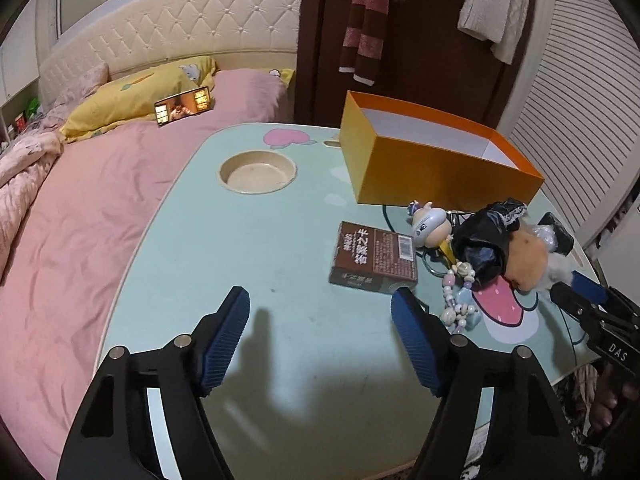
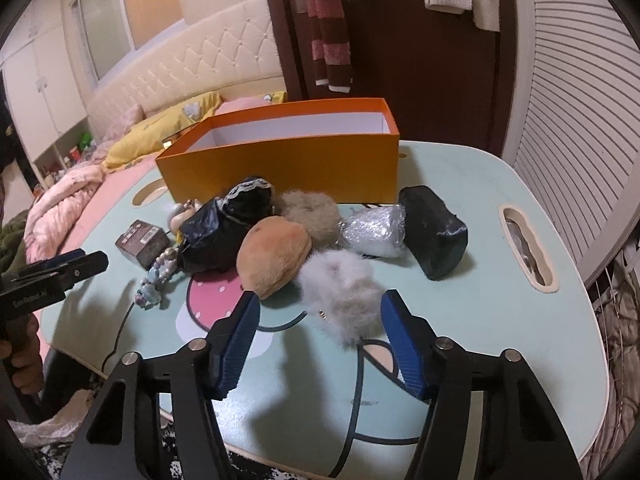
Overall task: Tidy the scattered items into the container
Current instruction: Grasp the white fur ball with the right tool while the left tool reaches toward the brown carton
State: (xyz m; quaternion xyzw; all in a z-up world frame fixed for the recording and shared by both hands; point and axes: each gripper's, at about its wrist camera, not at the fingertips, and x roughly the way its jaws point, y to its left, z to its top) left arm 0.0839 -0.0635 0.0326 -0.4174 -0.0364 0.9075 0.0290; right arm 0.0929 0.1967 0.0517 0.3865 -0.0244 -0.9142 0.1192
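1. Left wrist view: the left tool (image 1: 320, 312) hangs over the near part of the bench (image 1: 240, 248), its blue fingers (image 1: 224, 344) spread wide with nothing between them.
2. The orange box (image 1: 432, 168) stands open at the far right of the bench, showing a white inside; from here no item shows in it.
3. A brown carton (image 1: 374, 256) lies flat just beyond the right finger. To its right sit a small figure (image 1: 430, 222), a bead chain (image 1: 458, 296), a black bag (image 1: 484, 240) and a tan plush (image 1: 526, 256), bunched together.
4. The right tool (image 1: 576, 292) enters at the right edge, close to the plush; its fingers look spread.
5. A round cup well (image 1: 258, 172) is sunk into the far left of the bench. A lit phone (image 1: 183, 106) rests on the bed (image 1: 80, 220) beyond.
6. Right wrist view: the right tool (image 2: 316, 316) is spread, with a grey fur puff (image 2: 344, 296) lying between its tips, not pinched.
7. Beyond lie the tan plush (image 2: 274, 256), black bag (image 2: 216, 236), a beige pom (image 2: 312, 212), a silver wrapper (image 2: 374, 228) and a black pouch (image 2: 436, 232); the carton (image 2: 142, 242) and beads (image 2: 156, 280) sit left.
8. The box (image 2: 288, 168) stands behind the pile.
9. The left tool (image 2: 76, 264) shows at the left edge.
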